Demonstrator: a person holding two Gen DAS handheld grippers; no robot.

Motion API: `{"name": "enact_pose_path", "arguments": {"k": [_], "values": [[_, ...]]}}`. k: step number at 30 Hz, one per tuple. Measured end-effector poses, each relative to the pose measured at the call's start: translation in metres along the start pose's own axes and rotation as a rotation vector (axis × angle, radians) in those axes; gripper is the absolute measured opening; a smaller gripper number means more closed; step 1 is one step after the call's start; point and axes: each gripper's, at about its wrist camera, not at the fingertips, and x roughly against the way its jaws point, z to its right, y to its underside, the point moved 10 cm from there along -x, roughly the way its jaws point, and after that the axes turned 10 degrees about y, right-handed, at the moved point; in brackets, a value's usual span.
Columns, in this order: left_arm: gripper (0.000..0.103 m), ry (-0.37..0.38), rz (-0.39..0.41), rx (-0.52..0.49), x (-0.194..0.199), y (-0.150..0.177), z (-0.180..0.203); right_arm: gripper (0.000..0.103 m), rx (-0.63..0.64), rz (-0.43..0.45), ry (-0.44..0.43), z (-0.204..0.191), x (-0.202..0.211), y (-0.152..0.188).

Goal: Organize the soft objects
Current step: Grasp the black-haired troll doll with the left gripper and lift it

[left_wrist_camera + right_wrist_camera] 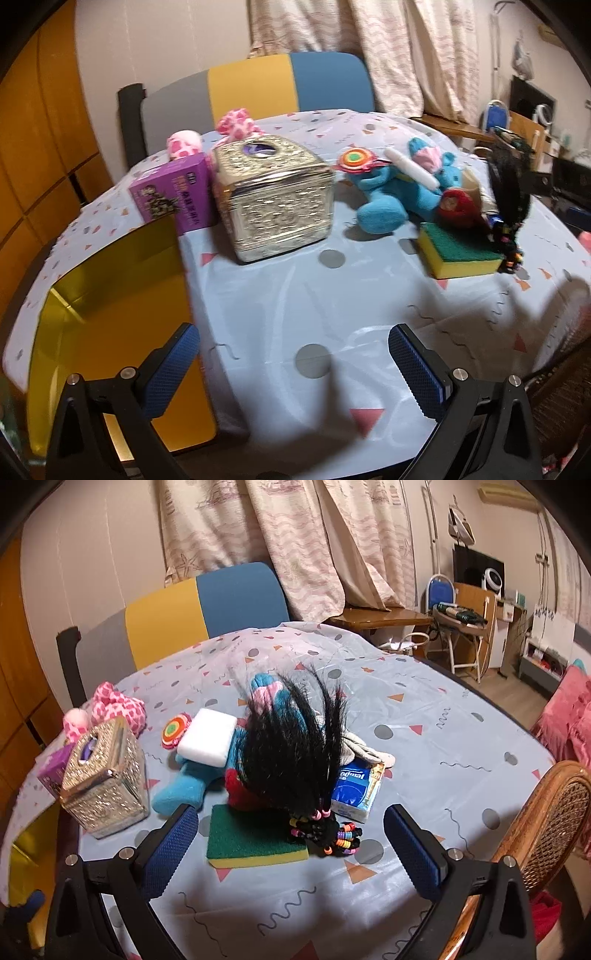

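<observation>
A blue plush toy lies mid-table with a white sponge block on it. Beside it sit a green-and-yellow scouring sponge, a black hair tuft with coloured beads, a red soft item and a blue tissue pack. A pink spotted plush lies behind the tissue box. My left gripper hovers open over bare cloth near the front edge. Open too, my right gripper sits just short of the scouring sponge.
A silver embossed tissue box, a purple carton and an open yellow box stand at the left. A colour-blocked chair backs the table. A wicker chair is at the right.
</observation>
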Motion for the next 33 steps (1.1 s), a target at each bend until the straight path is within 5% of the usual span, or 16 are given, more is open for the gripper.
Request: {"name": "enact_pose_path", "arguments": {"k": [8,14,17,22,26,30,33], "values": [[0.103,0.155,-0.081,-0.082,-0.018,-0.013,0.045,0.103,-0.127,0.027,-0.035,0.035,0.012,-0.026],[0.103,0.343,-0.173,-0.069,-0.051,-0.022,0.084,0.103,-0.211,0.061,0.001,0.075,0.019,-0.044],[0.103,0.366,-0.207,-0.133,-0.066,-0.025,0.101,0.103,-0.228,0.051,0.006,0.087,0.017,-0.043],[0.103,0.415,-0.196,-0.279,-0.078,-0.038,0.133,0.103,-0.255,0.016,-0.006,0.100,0.008,-0.037],[0.102,0.550,-0.197,-0.258,-0.068,-0.053,0.167,0.103,-0.278,0.018,-0.008,0.109,0.006,-0.037],[0.083,0.521,-0.107,-0.290,-0.065,-0.080,0.193,0.103,-0.290,0.013,-0.008,0.116,0.005,-0.037],[0.082,0.533,-0.091,-0.294,-0.075,-0.093,0.214,0.103,-0.290,0.012,-0.001,0.121,0.006,-0.038]]}}
